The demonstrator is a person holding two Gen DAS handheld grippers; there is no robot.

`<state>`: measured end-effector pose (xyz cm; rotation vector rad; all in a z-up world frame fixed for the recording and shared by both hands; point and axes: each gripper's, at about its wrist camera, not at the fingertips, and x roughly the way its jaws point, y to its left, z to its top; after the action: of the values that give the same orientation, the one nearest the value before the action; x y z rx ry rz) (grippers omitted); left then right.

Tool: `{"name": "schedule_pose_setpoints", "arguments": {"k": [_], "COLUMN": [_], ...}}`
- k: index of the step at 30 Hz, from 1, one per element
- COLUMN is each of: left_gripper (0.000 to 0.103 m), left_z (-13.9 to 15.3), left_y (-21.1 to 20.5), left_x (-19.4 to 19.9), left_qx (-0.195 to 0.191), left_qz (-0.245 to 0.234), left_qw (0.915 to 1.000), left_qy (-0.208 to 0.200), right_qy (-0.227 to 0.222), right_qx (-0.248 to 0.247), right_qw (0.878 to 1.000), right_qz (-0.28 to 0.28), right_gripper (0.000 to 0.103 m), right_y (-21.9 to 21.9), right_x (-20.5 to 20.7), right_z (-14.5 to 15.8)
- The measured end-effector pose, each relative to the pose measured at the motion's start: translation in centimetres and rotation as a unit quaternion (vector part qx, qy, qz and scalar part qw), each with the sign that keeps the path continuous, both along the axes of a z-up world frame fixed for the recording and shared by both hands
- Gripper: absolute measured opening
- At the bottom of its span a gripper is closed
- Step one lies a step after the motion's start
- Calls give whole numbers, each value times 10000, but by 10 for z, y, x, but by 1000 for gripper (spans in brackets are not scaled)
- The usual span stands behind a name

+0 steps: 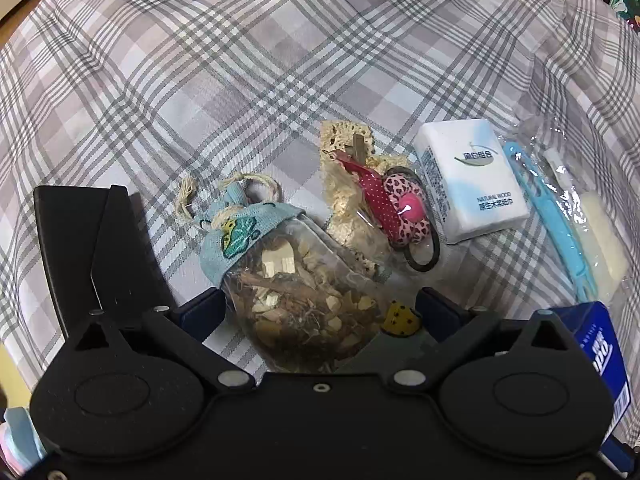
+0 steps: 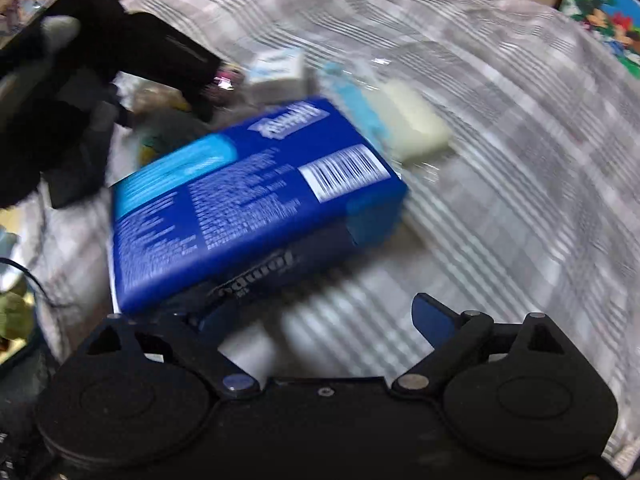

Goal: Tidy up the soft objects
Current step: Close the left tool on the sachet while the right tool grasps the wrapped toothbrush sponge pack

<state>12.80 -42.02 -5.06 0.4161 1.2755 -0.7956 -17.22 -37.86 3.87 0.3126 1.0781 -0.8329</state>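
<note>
In the left wrist view a clear sachet of dried herbs with a blue cloth top lies on the plaid sheet. It sits between the fingers of my left gripper, whose jaws stand wide; a gap shows at the right finger. The right wrist view is blurred. There a blue tissue pack lies tilted over the left finger of my right gripper. The right fingertip stands well apart from the pack, so the gripper is open. The same pack's corner shows as the blue tissue pack.
Beyond the sachet lie a cream lace piece, a pink leopard hair tie, a white tissue pack, a blue comb and a cream block in clear plastic. A black flat object lies left.
</note>
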Motion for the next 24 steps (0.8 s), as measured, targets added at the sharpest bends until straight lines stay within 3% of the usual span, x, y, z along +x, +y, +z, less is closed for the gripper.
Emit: {"name": "schedule_pose_setpoints", "arguments": {"k": [4, 8, 13, 16, 24], "left_gripper": [98, 98, 99, 99, 100], "left_z": [-3, -7, -11, -12, -13], "left_y": [0, -1, 0, -2, -6], "left_x": [3, 6, 8, 7, 4], "left_qx": [20, 80, 106, 143, 158], "left_qz": [-15, -45, -16, -27, -150], "left_qw": [10000, 9999, 9999, 9999, 9996], "left_qy": [-1, -54, -52, -84, -203], "right_qy": [-76, -479, -923, -922, -477], "right_qx": [5, 27, -660, -1068, -526], "right_qw": [10000, 9987, 9924, 9883, 9966], "right_qz": [47, -176, -481, -572, -425], "right_gripper": [94, 95, 102, 102, 102], "right_y": [-3, -15, -44, -71, -149], "right_x": [-10, -33, -36, -19, 35], "right_z": [15, 49, 77, 73, 19]}}
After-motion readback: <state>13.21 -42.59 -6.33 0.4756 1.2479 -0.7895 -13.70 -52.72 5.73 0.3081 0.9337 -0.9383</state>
